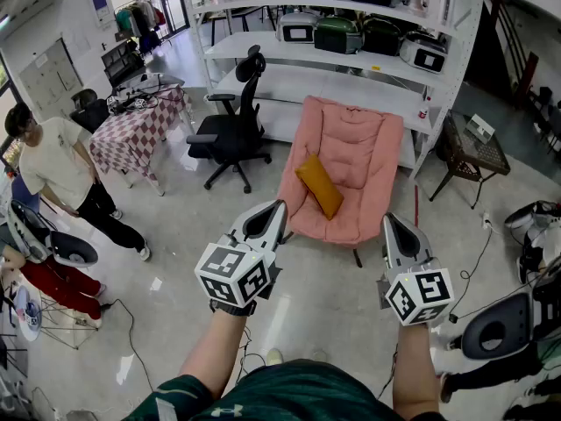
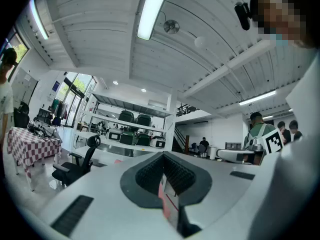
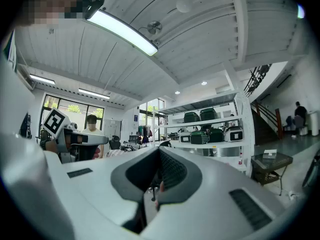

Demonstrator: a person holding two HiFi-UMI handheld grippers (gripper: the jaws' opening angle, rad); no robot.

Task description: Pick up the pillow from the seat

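Mustard-orange against pink, the pillow point(image 1: 320, 185) lies on the pink lounge chair point(image 1: 351, 160), propped where the seat meets the backrest, toward the chair's left side as the person faces it. Its long axis runs on a slant, with the far end up and to the left and the near end down and to the right, close to the seat's front half.

The person stands on the bare floor, well short of the chair, with both arms held out. The left hand-held gripper point(image 1: 272, 216) and the right hand-held gripper point(image 1: 392, 226) both point forward at the chair. The pillow is ahead of them and between their two lines, not touching either.

Seen along its own jaws, the left hand-held gripper point(image 2: 165, 176) is clenched, its ribbed pads meeting with only a sliver of pink showing through. The right hand-held gripper point(image 3: 157, 179) is likewise closed on nothing.

From where I stand the left one looks slightly nearer to the pillow, since the pillow sits left of the chair's middle, though the margin is small. Either would have to open before it can take hold. A grip across the pillow's narrow width, square to that slanted axis, looks the likeliest to hold. A black office chair point(image 1: 232, 134) stands just left of the lounge chair, clear of the straight path forward.
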